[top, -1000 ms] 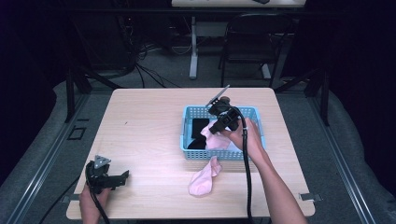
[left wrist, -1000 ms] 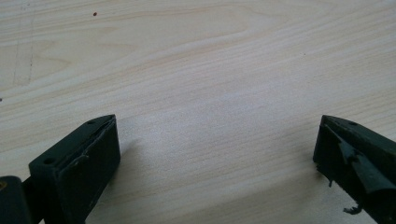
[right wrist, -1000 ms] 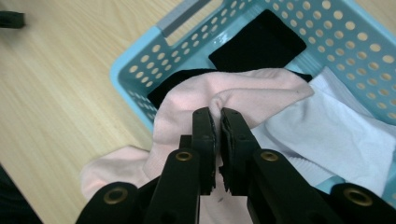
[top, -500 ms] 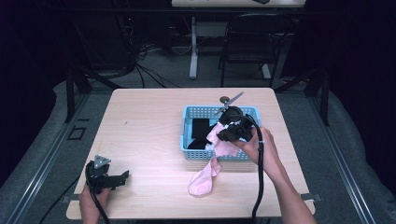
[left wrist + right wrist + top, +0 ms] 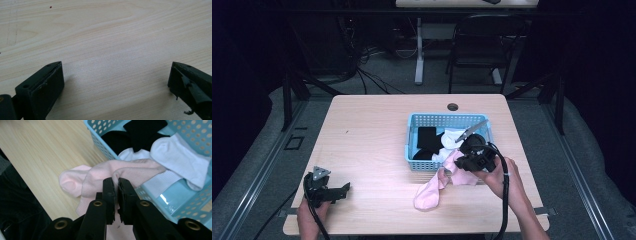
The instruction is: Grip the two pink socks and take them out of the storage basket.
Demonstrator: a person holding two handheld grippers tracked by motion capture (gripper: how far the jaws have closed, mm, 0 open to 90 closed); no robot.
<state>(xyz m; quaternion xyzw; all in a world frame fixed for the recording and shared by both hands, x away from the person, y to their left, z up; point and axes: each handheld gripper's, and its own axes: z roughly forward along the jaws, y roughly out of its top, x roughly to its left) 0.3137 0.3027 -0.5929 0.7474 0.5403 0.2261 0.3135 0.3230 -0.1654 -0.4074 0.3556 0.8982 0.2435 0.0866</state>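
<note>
My right gripper (image 5: 460, 161) (image 5: 116, 185) is shut on a pink sock (image 5: 130, 171), pinching its folded cloth just over the near rim of the blue basket (image 5: 413, 131). A second pink sock (image 5: 428, 196) lies on the table in front of the basket, and its upper end touches the held one. The basket (image 5: 197, 135) holds black socks (image 5: 428, 136) (image 5: 143, 130) and white socks (image 5: 450, 138) (image 5: 180, 157). At the front left corner of the table, my left gripper (image 5: 337, 191) (image 5: 116, 82) rests low over bare wood, its jaws open with nothing between them.
The light wooden table (image 5: 362, 135) has a round cable hole (image 5: 452, 106) near its far edge. A dark chair (image 5: 482, 45) and a desk leg (image 5: 419, 50) stand behind the table.
My right gripper has carried the held pink sock from over the basket's middle toward the basket's near right rim. The left gripper has stayed in place.
</note>
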